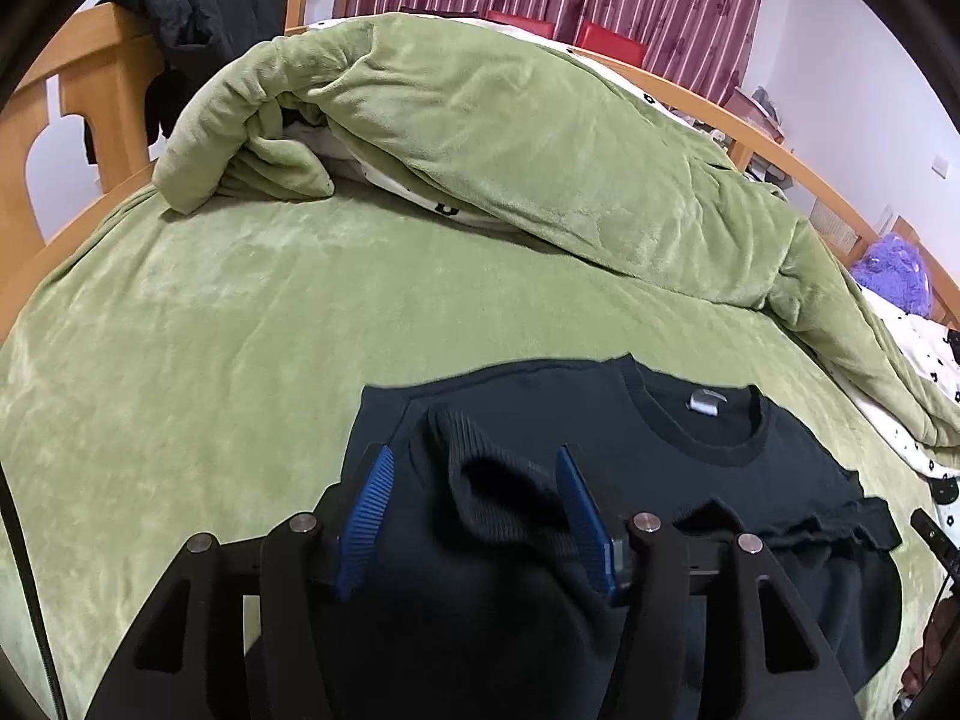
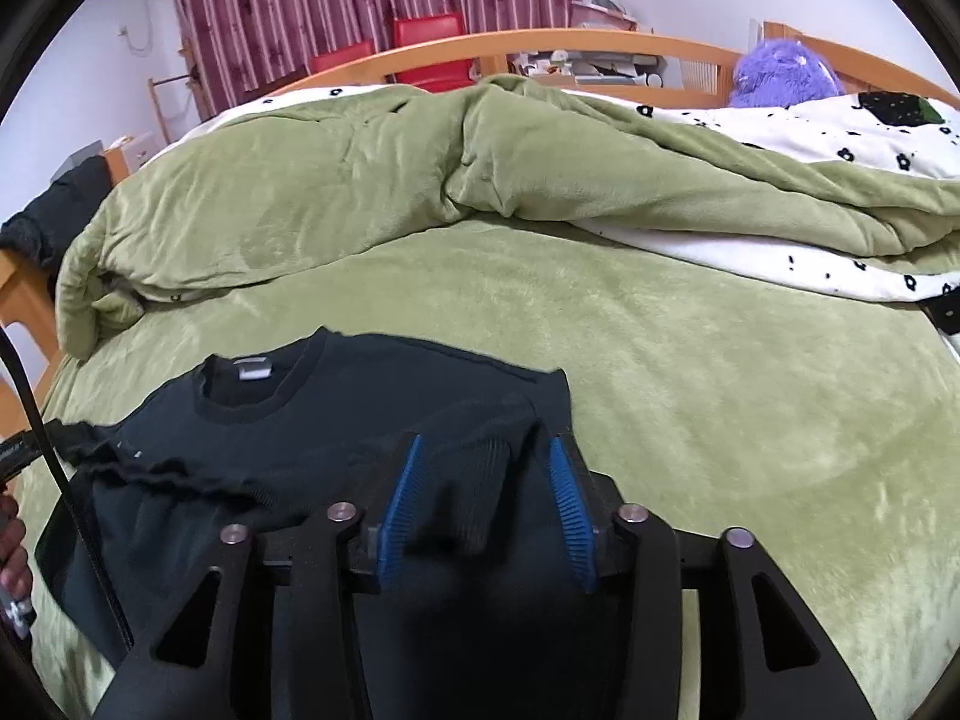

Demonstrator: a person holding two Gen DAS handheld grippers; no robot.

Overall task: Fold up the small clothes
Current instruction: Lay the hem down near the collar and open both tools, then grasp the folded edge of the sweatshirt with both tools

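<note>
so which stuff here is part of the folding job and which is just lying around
Job: black top, its cuffs, left gripper, right gripper, both open.

Lying about: green quilt, purple plush, red chairs, dark clothes on the bed frame.

Sweater (image 1: pixel 600 420) on bed (image 1: pixel 240 330), heaped quilt (image 1: pixel 510 138) behind it

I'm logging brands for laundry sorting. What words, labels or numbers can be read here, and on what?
None legible.
Neck tag inside the black shirt collar: pale, lettering too blurred to read.
Black strap at the right wrist view's left edge: faint marks, too small to read.
</note>
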